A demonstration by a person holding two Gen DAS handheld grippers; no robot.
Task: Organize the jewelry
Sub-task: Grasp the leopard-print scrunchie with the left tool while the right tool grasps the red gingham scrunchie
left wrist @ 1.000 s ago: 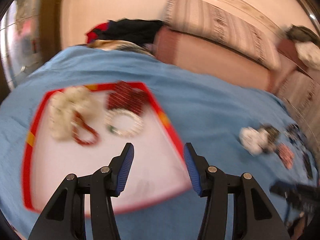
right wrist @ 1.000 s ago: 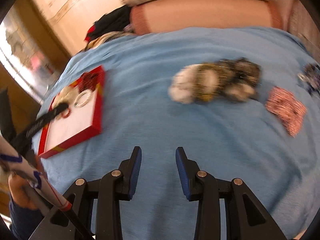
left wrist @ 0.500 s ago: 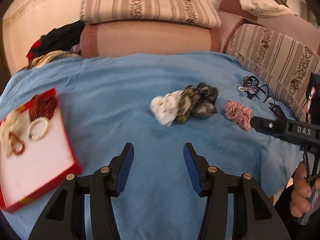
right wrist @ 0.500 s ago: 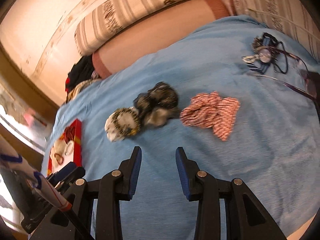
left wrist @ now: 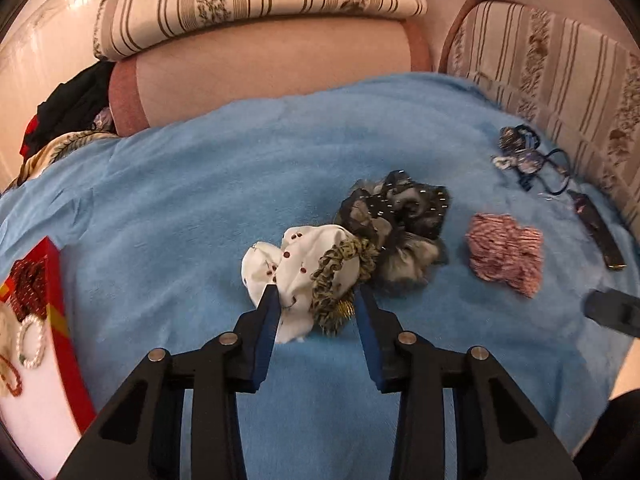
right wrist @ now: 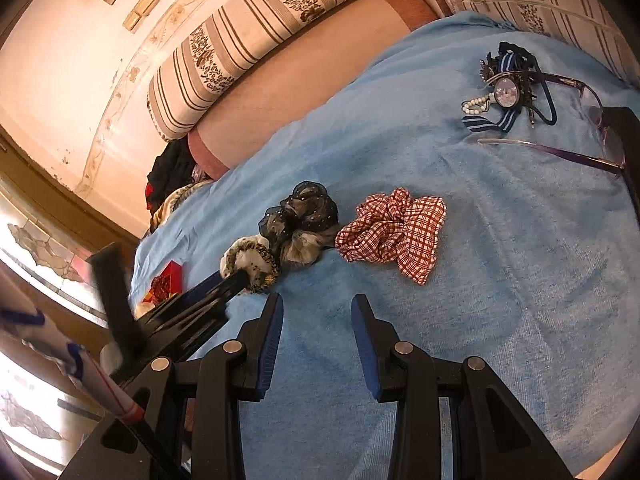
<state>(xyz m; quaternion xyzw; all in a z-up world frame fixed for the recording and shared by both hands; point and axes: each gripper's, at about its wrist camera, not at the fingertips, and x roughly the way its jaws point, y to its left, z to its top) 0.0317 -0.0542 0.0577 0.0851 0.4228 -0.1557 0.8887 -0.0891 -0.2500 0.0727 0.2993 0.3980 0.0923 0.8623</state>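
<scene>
Directly ahead of the left gripper (left wrist: 316,300), its jaws spread wide and empty, lies the white scrunchie (left wrist: 296,276), while the right gripper (right wrist: 316,312), also open and empty, sits farther off.

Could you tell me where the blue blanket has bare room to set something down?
The blanket is bare between the red tray and the white scrunchie, and behind the pile toward the bolster. There is also room in front of the right gripper. Crowded: the scrunchie cluster, checked scrunchie, and the glasses corner.
</scene>
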